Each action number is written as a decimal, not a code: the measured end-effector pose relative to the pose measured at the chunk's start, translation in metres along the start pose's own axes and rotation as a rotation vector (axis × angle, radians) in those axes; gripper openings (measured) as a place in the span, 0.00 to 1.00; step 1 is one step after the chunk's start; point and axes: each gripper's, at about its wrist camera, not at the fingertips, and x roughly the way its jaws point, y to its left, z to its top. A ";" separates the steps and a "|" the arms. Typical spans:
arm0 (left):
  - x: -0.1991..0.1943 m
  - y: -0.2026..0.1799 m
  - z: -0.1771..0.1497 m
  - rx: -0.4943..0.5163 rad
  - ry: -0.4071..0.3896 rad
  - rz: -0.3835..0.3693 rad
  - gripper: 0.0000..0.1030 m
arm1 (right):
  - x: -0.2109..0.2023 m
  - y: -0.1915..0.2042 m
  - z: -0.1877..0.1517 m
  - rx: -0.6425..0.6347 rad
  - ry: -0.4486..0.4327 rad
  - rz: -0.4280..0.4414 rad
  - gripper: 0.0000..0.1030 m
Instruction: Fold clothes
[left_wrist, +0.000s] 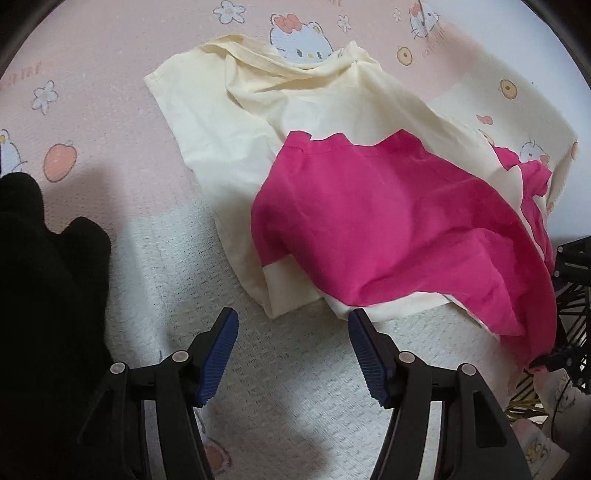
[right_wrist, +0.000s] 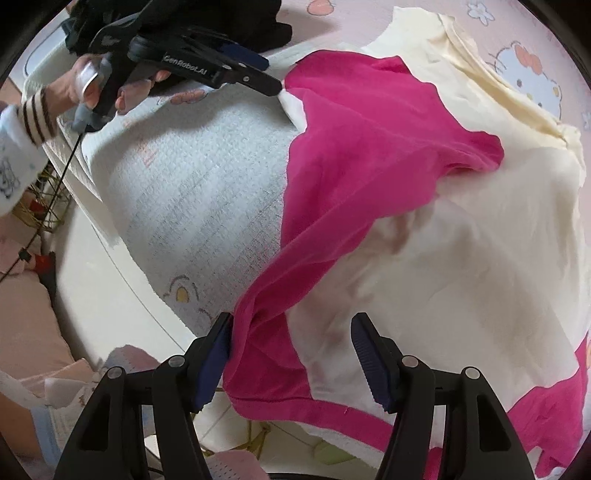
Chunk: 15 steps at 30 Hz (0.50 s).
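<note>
- Garment first: a cream and magenta shirt (left_wrist: 369, 206) lies crumpled and partly doubled over on a pink cartoon-cat bedsheet (left_wrist: 92, 92), its cream body toward the far side and the magenta panel draped across the near half.
- Left gripper (left_wrist: 293, 325), seen from its own camera, has its blue-padded tongs spread wide with nothing between them; the right-hand pad sits just at the cream hem corner, and bare sheet shows in the gap.
- In the right wrist view the same left gripper (right_wrist: 275, 86) points at a white corner of the shirt; whether its tip touches the cloth there I cannot tell.
- Right gripper (right_wrist: 291, 328) also stands wide, with magenta fabric bunched between the tongs and pressed against the left pad; the cloth is straddled, not pinched.
- A black garment (left_wrist: 44, 295) lies apart at the left edge of the bed.
- Step in hand, as I judge it: taking hold of the two near corners so the shirt can be spread flat before any fold is made.
- Next move calls for both pairs of tongs to close on single layers of hem, the left one reaching slightly forward onto the cream corner.
- The bunched magenta layer makes catching two thicknesses a likely fault.
</note>
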 end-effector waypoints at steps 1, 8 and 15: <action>0.001 0.001 0.001 0.005 0.001 0.006 0.58 | 0.000 0.001 0.000 -0.007 0.000 -0.008 0.62; 0.006 0.002 0.005 0.056 0.017 0.055 0.58 | 0.002 0.004 -0.001 -0.035 -0.005 -0.026 0.62; 0.021 -0.001 0.021 0.048 0.025 0.040 0.55 | 0.008 0.000 0.005 -0.023 -0.004 -0.062 0.58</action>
